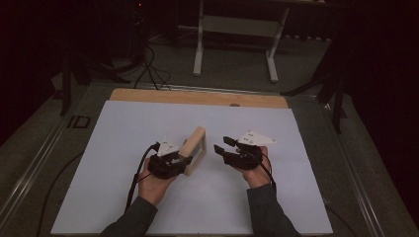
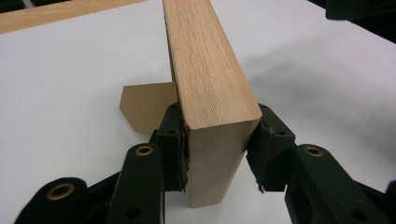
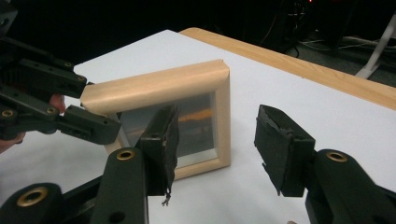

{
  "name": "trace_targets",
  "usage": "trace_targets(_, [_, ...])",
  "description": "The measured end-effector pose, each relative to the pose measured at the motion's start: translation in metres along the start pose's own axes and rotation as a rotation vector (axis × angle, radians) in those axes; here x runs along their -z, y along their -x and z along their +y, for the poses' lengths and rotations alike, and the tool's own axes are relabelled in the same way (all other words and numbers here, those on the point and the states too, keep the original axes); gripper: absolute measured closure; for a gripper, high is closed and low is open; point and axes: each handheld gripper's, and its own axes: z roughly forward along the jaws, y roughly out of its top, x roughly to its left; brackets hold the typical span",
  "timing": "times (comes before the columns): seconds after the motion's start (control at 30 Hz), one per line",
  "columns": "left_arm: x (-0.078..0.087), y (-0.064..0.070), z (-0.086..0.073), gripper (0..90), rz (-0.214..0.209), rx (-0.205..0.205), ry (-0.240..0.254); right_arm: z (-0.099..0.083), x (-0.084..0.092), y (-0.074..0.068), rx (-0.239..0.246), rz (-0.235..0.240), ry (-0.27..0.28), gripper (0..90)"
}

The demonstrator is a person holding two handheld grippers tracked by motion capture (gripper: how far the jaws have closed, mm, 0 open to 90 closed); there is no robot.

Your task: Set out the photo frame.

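Light wooden picture frame with a glass front (image 1: 194,149) stands on edge at centre of the high view on the white sheet (image 1: 123,148), long axis running up-right; the left gripper (image 1: 174,160) pinches its near corner. The right gripper (image 1: 222,146), jaws spread and empty, sits just right of it, apart. In the left gripper view a brown flap (image 2: 147,105) behind the frame is half hidden, probably its stand.

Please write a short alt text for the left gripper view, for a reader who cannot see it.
The left gripper clamps the near corner of an upright wooden picture frame, one black pad on each side. The frame stands on a white sheet, and a brown stand flap shows behind it on the left.
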Motion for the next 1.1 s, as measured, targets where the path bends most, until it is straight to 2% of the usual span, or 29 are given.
trace_targets(0.17, [0.0,0.004,0.0,61.0,0.002,-0.025,-0.001,0.001,0.001,0.001,-0.003,-0.003,0.007,49.2])
trace_targets(0.23, [-0.001,0.007,-0.001,60.9,0.006,-0.047,-0.001,0.001,0.002,0.001,-0.003,-0.003,0.011,49.4])
trace_targets(0.53, [-0.001,0.013,-0.002,60.9,0.011,-0.083,-0.002,0.001,0.003,0.001,-0.005,-0.003,0.017,50.4])
trace_targets(0.83, [-0.001,0.017,-0.002,60.9,0.004,-0.089,0.005,0.002,0.003,0.001,-0.005,-0.005,0.022,50.6])
trace_targets(1.1, [-0.001,0.019,-0.003,60.9,-0.007,-0.115,-0.002,0.002,0.004,0.002,-0.008,-0.01,0.029,50.5])
